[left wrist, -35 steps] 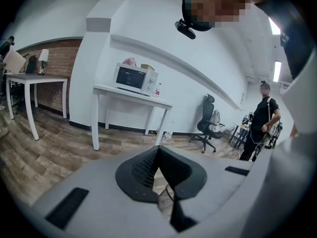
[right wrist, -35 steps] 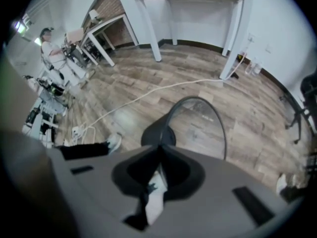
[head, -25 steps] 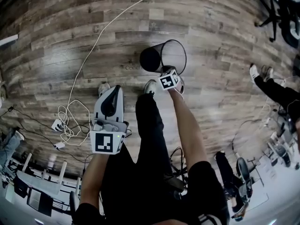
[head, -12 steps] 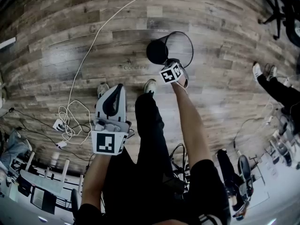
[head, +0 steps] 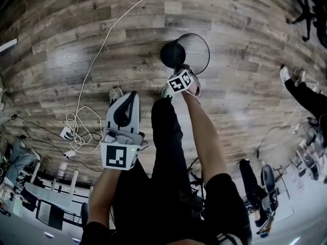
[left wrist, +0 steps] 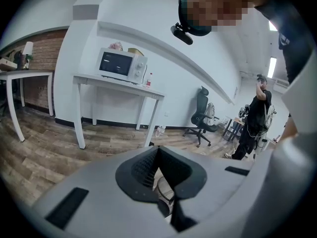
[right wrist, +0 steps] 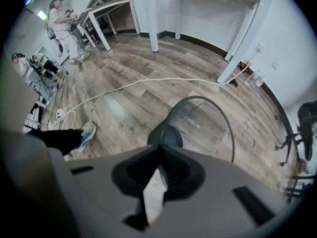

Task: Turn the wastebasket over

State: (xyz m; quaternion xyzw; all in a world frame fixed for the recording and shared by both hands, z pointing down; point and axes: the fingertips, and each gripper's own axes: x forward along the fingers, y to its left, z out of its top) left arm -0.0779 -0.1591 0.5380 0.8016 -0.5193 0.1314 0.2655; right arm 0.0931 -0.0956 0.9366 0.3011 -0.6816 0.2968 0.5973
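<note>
**Standing operator with two hand-held grippers on a plank floor.**

Nearest, the operator's legs (head: 168, 152) in black trousers and the pale shoes (head: 115, 94) take up the middle of the floor space. The left gripper (left wrist: 158, 148) is held out above the left shoe, its tips clenched together on nothing.

On the operator's left a coil of white cable (head: 76, 129) with a plug block (head: 65, 133) lies loose on the planks. One strand runs from it away across the floor and passes the wastebasket (head: 185, 52) on its left, with bare boards between.

The right gripper (right wrist: 161, 148) points down just ahead of the right shoe, its tips pinched on the wastebasket's wall beside the base. Around the basket the wooden floor (head: 240, 40) lies open ahead and to both sides.

Farther right, another person's legs (head: 304, 96) reach in from the edge, well apart from the basket. Beyond them stands an office chair base (head: 306, 9). White table legs (right wrist: 151, 19) and a white wall (right wrist: 208, 9) bound the far side.

**Wastebasket.** It is round and made of black wire mesh, with see-through walls that taper from a wide open rim to a small, solid dark base. It is tipped on its side, with the base toward the operator's left and the rim toward the right. Whether it touches the floor cannot be told.
</note>
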